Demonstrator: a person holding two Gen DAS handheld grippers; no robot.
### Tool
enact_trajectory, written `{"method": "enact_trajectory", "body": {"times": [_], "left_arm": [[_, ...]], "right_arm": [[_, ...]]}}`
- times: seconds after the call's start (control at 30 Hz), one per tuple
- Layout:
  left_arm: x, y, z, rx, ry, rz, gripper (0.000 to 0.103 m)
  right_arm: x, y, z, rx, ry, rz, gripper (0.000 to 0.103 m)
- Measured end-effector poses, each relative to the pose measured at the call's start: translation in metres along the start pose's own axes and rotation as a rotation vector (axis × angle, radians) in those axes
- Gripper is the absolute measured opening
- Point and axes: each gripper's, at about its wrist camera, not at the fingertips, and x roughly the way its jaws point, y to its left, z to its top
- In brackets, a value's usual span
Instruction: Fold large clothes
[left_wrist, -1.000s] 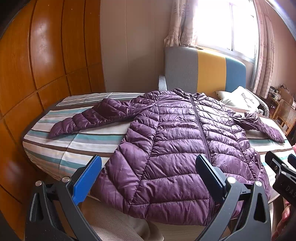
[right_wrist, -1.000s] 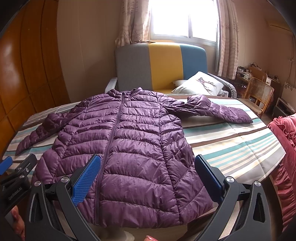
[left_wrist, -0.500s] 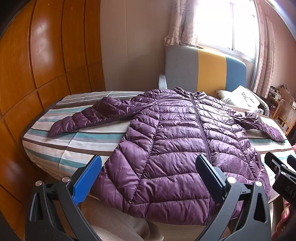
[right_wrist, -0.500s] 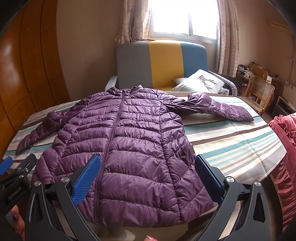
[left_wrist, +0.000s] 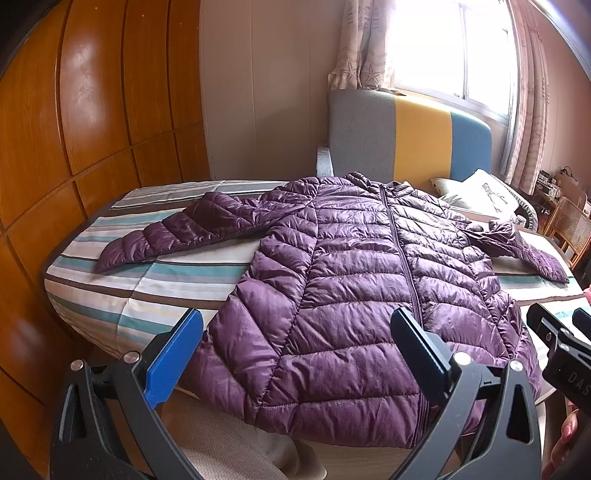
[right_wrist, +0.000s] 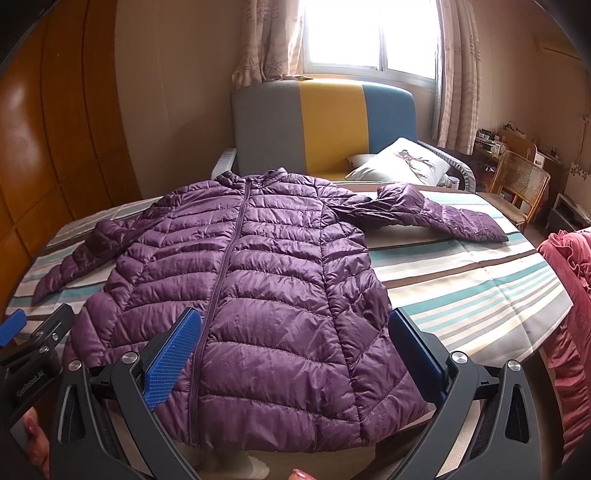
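Left tool (left_wrist: 295, 354): spread wide, gripping nothing, poised just short of the hem of the purple puffer jacket (left_wrist: 354, 295), toward its left half. Jacket: flat, zipped, front up on the striped surface (left_wrist: 122, 295), hem draping over the near edge, both sleeves stretched outward. Right tool (right_wrist: 295, 350): likewise gaping and empty, hovering near the hem's right half, zipper (right_wrist: 221, 288) just beyond its left finger (right_wrist: 173, 354). Farther right, bare stripes, then a wicker chair (right_wrist: 521, 181).

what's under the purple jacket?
The purple jacket lies zipped and flat on a striped cloth with teal, brown and white bands, sleeves spread. Its hem overhangs the near edge. Anything beneath the body is covered; no lumps show.
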Motion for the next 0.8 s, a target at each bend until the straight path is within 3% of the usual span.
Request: {"method": "enact_trajectory", "body": {"times": [0.5,0.6,0.67,0.73,0.8], "left_arm": [[0.009,-0.003,-0.004,0.018,0.020,0.006,0.101],[0.016,-0.005,-0.006,0.038,0.042,-0.015,0.101],[0.023,-0.007,-0.008,0.058,0.062,-0.050,0.101],[0.029,-0.008,-0.009,0.060,0.072,-0.078,0.101],[0.036,-0.008,-0.008,0.051,0.072,-0.111,0.101]], "right_arm": [[0.004,0.000,-0.003,-0.017,0.005,0.009,0.100],[0.009,-0.004,0.000,-0.021,-0.020,0.054,0.100],[0.019,-0.012,0.002,-0.010,-0.037,0.160,0.100],[0.034,-0.024,0.002,0.027,0.004,0.194,0.100],[0.054,-0.034,0.003,0.039,0.077,0.175,0.100]]}}
